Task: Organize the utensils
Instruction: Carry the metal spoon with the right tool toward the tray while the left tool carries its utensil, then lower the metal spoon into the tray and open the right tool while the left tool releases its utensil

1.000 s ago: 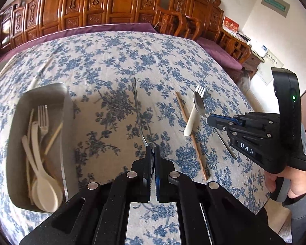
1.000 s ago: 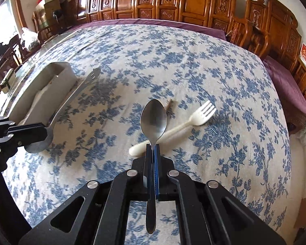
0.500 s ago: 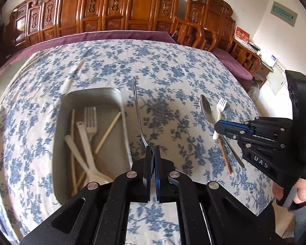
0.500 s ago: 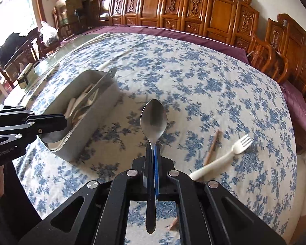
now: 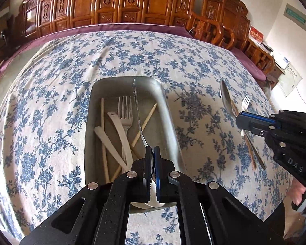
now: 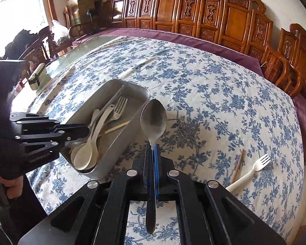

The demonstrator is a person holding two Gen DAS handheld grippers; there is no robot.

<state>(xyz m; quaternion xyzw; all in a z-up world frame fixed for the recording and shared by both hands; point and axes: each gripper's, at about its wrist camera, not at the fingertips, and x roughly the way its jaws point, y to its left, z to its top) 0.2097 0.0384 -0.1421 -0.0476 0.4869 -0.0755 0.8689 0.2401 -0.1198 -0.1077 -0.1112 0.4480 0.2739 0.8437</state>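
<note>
My left gripper [image 5: 152, 149] is shut on a metal spoon [image 5: 137, 112], seen edge-on, with its handle reaching forward over the grey metal tray [image 5: 167, 110]. The tray holds cream plastic spoons, a metal fork and chopsticks. In the right wrist view the left gripper [image 6: 85, 129] hangs over the tray's near end [image 6: 120, 143]. My right gripper [image 6: 153, 147] is shut on a second metal spoon [image 6: 153, 118], bowl forward, just right of the tray's wall. From the left wrist view that gripper [image 5: 239, 120] and its spoon [image 5: 225, 98] hover at the right.
A cream plastic fork [image 6: 255, 169] and a wooden chopstick [image 6: 237, 165] lie on the blue-flowered tablecloth at the right. Carved wooden chairs [image 6: 234, 20] ring the table's far side. A small box [image 6: 36, 77] stands on the bare glass at the left. A person's hand [image 5: 302, 192] grips each handle.
Both grippers have moved left with their spoons. The left one went from the bare cloth to above the tray; the right one left the fork and chopstick behind and reached the tray's side.
</note>
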